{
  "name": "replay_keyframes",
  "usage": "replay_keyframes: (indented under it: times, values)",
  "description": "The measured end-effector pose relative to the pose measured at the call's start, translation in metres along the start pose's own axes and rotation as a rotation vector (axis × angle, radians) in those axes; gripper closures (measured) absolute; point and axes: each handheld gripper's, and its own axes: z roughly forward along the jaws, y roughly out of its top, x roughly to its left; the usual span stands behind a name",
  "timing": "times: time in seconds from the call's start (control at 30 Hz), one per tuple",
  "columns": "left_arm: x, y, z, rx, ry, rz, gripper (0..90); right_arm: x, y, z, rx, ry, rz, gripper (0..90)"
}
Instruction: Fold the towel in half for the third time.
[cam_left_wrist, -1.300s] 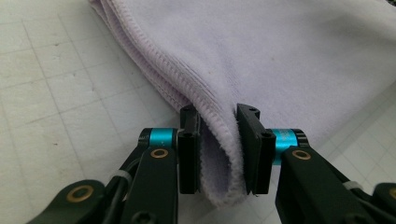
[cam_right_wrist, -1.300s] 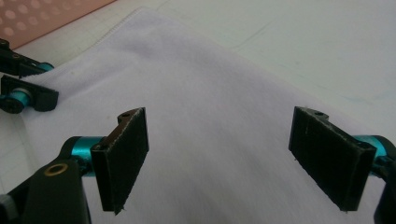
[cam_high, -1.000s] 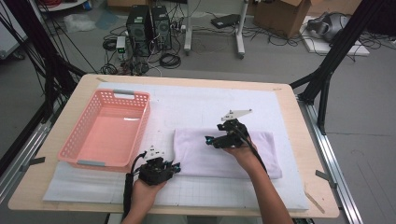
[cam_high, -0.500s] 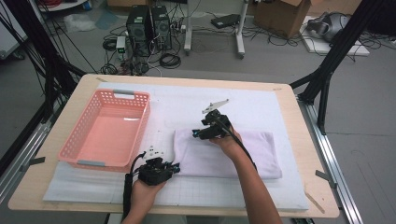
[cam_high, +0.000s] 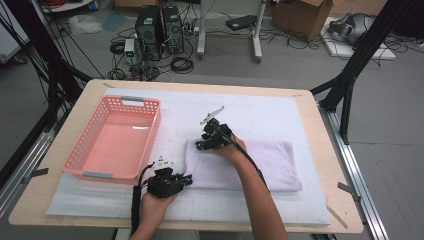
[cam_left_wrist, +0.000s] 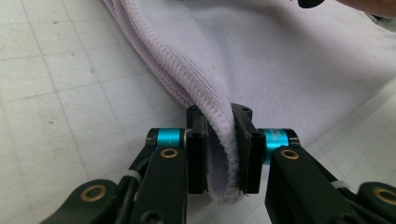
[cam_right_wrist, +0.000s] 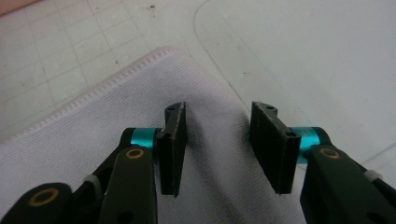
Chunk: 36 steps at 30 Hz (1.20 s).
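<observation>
Two grippers work the towel (cam_high: 250, 162): left gripper (cam_left_wrist: 219, 154) pinches its near corner, while the right gripper (cam_right_wrist: 224, 149), fingers half-spread and just closing over the far corner, must pinch next.

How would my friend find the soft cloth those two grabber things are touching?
Look at the wooden table with a white mat on it. To the right of the pink basket lies the folded towel. It is pale lilac and fluffy, the only cloth there, with the left gripper pinching its near corner.
</observation>
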Motion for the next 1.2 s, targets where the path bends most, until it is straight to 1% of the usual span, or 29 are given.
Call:
replay_keyframes:
  times: [0.07, 0.13, 0.2, 0.23, 0.27, 0.33, 0.4, 0.47, 0.5, 0.57, 0.6, 0.67, 0.73, 0.77, 0.83, 0.9, 0.97, 1.07, 1.2]
  values:
    - [0.001, 0.000, 0.000, 0.000, -0.004, -0.004, 76.9, -0.002, 0.002, 0.000, 0.012, 0.003, -0.004, 61.7]
    - [0.001, 0.000, 0.000, 0.000, -0.001, -0.004, 77.3, -0.001, 0.002, 0.000, 0.014, 0.005, -0.011, 70.8]
    - [0.000, 0.000, -0.001, -0.001, 0.005, -0.003, 78.7, 0.002, 0.004, -0.001, 0.014, -0.016, -0.032, 79.7]
    - [0.000, 0.001, -0.001, 0.000, 0.008, -0.003, 80.1, 0.005, 0.005, -0.001, 0.022, -0.030, -0.034, 81.1]
    - [-0.001, 0.001, -0.002, 0.000, 0.015, -0.001, 80.9, 0.007, 0.005, 0.000, 0.023, -0.044, -0.048, 82.3]
    - [-0.002, 0.002, -0.003, 0.004, 0.019, 0.008, 81.4, 0.010, 0.006, -0.001, 0.017, -0.054, -0.053, 83.1]
    - [-0.003, 0.004, -0.008, -0.001, 0.010, 0.005, 81.5, 0.010, 0.007, -0.004, 0.003, -0.039, -0.037, 83.3]
    - [-0.004, 0.006, -0.014, -0.026, -0.004, 0.003, 81.5, 0.012, 0.009, -0.008, -0.024, -0.024, -0.016, 83.3]
    - [-0.005, 0.008, -0.018, -0.039, -0.015, 0.004, 81.6, 0.012, 0.010, -0.010, -0.046, -0.013, -0.024, 83.3]
    - [-0.008, 0.013, -0.024, -0.068, -0.038, 0.008, 81.6, 0.014, 0.012, -0.016, -0.081, 0.001, -0.014, 83.3]
    - [-0.011, 0.016, -0.027, -0.087, -0.057, 0.008, 81.6, 0.015, 0.013, -0.020, -0.104, 0.010, -0.016, 83.3]
    - [-0.017, 0.023, -0.033, -0.110, -0.073, 0.029, 81.6, 0.016, 0.013, -0.030, -0.144, 0.027, -0.010, 83.2]
    - [-0.025, 0.029, -0.035, -0.125, -0.085, 0.048, 81.6, 0.016, 0.012, -0.042, -0.190, 0.035, 0.001, 83.1]
    - [-0.030, 0.031, -0.035, -0.129, -0.089, 0.061, 81.6, 0.016, 0.011, -0.047, -0.208, 0.032, 0.000, 83.1]
    - [-0.038, 0.035, -0.032, -0.134, -0.102, 0.082, 81.6, 0.013, 0.008, -0.057, -0.225, 0.028, 0.005, 83.2]
    - [-0.045, 0.040, -0.027, -0.135, -0.119, 0.093, 81.6, 0.010, 0.004, -0.066, -0.240, 0.028, 0.013, 83.2]
    - [-0.051, 0.044, -0.021, -0.124, -0.129, 0.104, 81.6, 0.007, 0.001, -0.073, -0.250, 0.017, 0.023, 83.1]
    - [-0.058, 0.051, -0.012, -0.104, -0.145, 0.117, 81.5, 0.000, -0.007, -0.083, -0.264, -0.008, 0.020, 83.1]
    - [-0.068, 0.060, -0.001, -0.098, -0.173, 0.119, 81.3, -0.005, -0.018, -0.096, -0.296, -0.039, 0.035, 83.1]
